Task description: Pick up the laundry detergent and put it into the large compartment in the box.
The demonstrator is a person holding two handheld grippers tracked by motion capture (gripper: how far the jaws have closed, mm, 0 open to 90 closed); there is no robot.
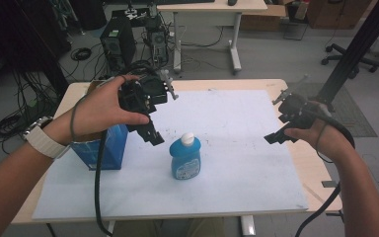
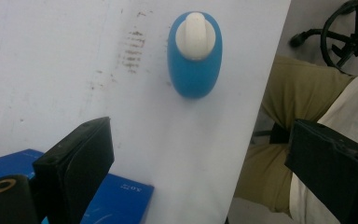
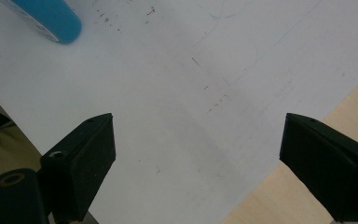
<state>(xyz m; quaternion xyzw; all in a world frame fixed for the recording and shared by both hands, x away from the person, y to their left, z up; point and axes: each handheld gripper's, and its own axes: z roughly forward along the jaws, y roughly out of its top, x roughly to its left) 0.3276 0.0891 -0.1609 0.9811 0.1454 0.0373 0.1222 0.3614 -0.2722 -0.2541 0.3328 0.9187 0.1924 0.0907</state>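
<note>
While both claws stand apart and empty, the rounded blue plastic bottle (image 1: 185, 158) with white cap stands just right of the left gripper (image 1: 150, 134); the right gripper (image 1: 276, 138) hovers well apart, its view cutting the bottle off.

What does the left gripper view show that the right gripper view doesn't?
Left gripper view alone: the bottle's white cap, a blue box near the jaws, the person's trouser leg and a chair base. Right gripper view alone: the bare wooden table edge. Both: the blue bottle, the white sheet, and wide-open black jaws.
</note>
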